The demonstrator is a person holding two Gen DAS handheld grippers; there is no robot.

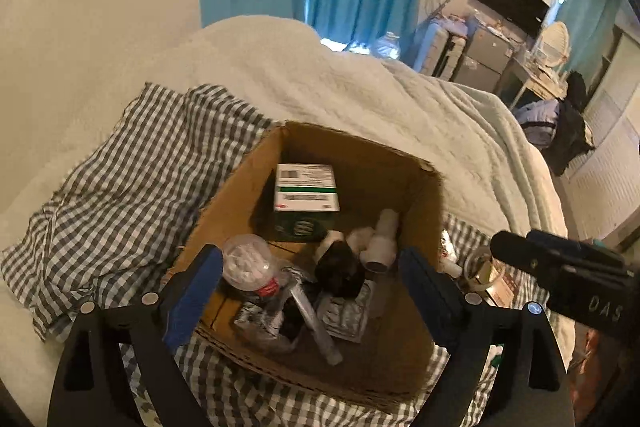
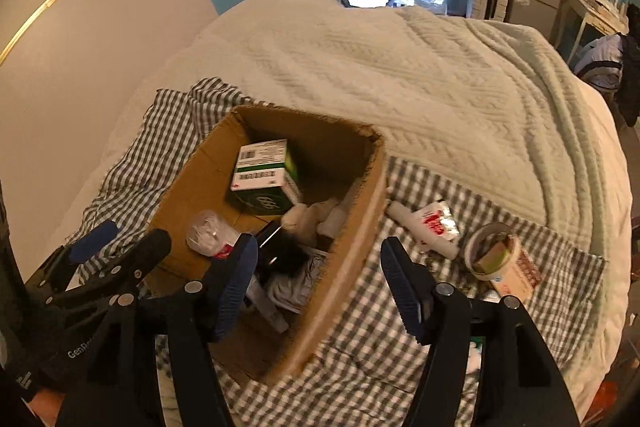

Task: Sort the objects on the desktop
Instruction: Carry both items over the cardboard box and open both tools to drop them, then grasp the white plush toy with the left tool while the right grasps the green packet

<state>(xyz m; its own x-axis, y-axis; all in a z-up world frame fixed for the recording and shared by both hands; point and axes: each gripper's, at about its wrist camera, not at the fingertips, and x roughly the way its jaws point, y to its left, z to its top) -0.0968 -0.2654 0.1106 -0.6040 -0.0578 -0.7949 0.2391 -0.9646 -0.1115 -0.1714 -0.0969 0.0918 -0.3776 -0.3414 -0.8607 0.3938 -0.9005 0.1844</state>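
While both hover over the cardboard box (image 1: 240,183), left tongs (image 1: 310,291) and right tongs (image 2: 316,291) gape empty.

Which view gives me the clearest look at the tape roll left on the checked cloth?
The right wrist view: the tape roll lies whole and unobstructed on the checked cloth, right of the cardboard box. The left wrist view shows only a sliver of it, mostly hidden behind the right gripper.
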